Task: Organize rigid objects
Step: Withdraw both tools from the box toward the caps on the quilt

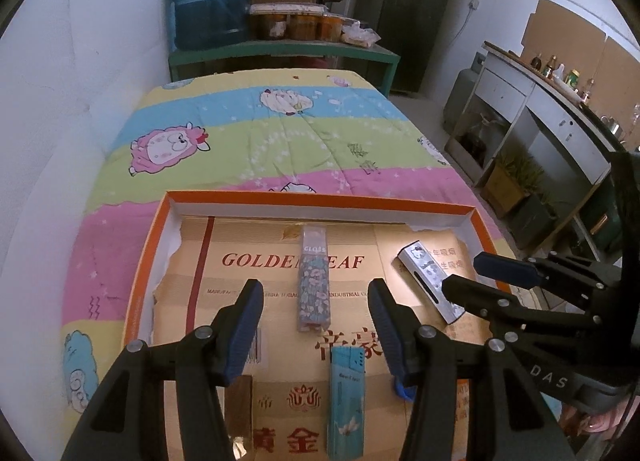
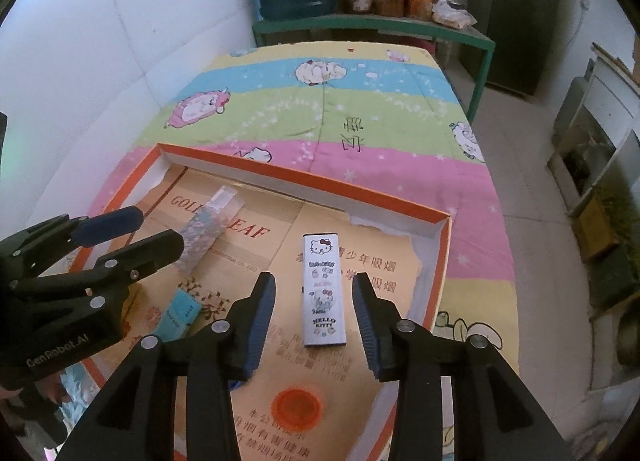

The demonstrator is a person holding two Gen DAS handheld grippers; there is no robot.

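An orange-rimmed shallow box (image 1: 312,199) (image 2: 304,177) lined with tan cardboard lies on the bed. In it lie a clear floral tube box (image 1: 315,279) (image 2: 208,227), a teal slim box (image 1: 346,401) (image 2: 180,313) and a silver Hello Kitty box (image 1: 430,281) (image 2: 323,289). My left gripper (image 1: 316,297) is open above the floral box, which lies between and beyond its fingertips; it also shows in the right wrist view (image 2: 154,227). My right gripper (image 2: 314,291) is open and straddles the Hello Kitty box without touching it; it shows in the left wrist view (image 1: 462,273).
The box sits on a striped cartoon-sheep quilt (image 1: 280,133). A white wall (image 1: 80,81) runs along the left. Beyond the bed stands a green shelf (image 1: 288,51) with a blue water jug (image 1: 212,1) and jars. A counter (image 1: 552,109) and crates stand at right.
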